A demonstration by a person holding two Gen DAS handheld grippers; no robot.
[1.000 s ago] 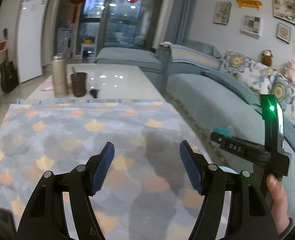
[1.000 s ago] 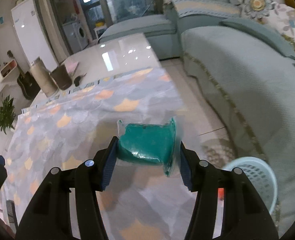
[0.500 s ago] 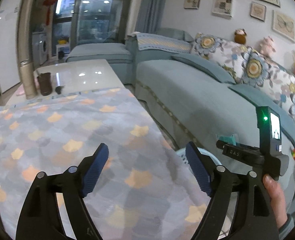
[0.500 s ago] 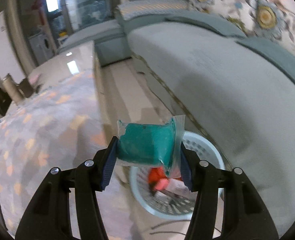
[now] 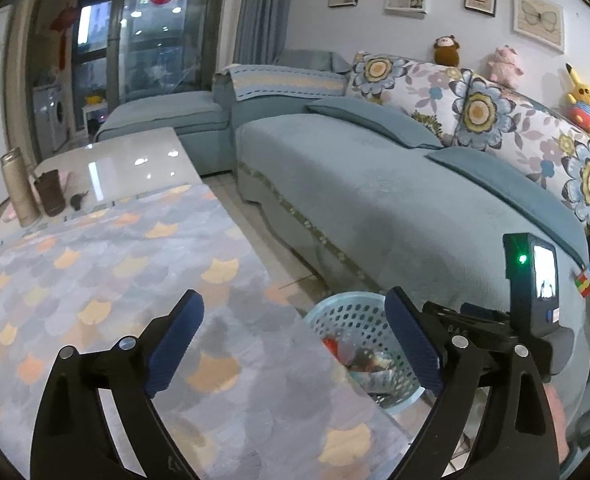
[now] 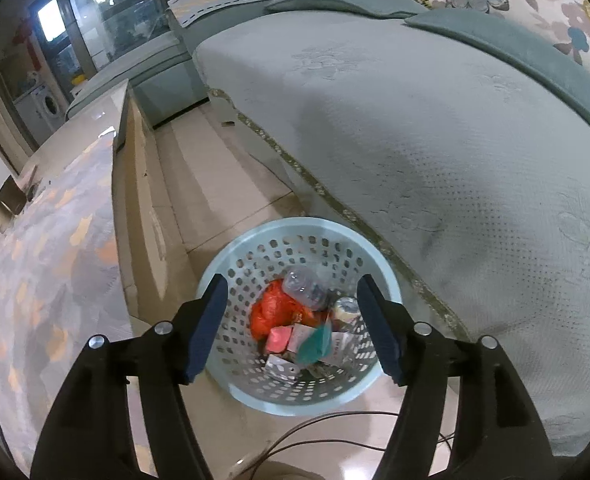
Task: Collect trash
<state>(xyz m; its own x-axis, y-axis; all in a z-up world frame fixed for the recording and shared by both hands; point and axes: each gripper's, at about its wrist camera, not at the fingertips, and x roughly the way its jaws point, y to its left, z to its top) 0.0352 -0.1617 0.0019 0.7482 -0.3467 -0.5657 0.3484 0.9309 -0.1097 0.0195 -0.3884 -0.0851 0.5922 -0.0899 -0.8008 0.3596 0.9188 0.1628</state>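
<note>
**Teal packet lies in the basket**

Your right gripper (image 6: 293, 330) has just been opening and hangs released, nothing between its jaws, over the pale blue basket (image 6: 231, 380) at lower centre. The teal packet (image 6: 315, 345) lies inside, long axis running lower left to upper right. Your left gripper (image 5: 295, 338), also just opening, is spread and empty.

Black gripper frames (image 6: 291, 328), silver screws, ribbed blue fingers (image 6: 207, 326) — both alike.
</note>
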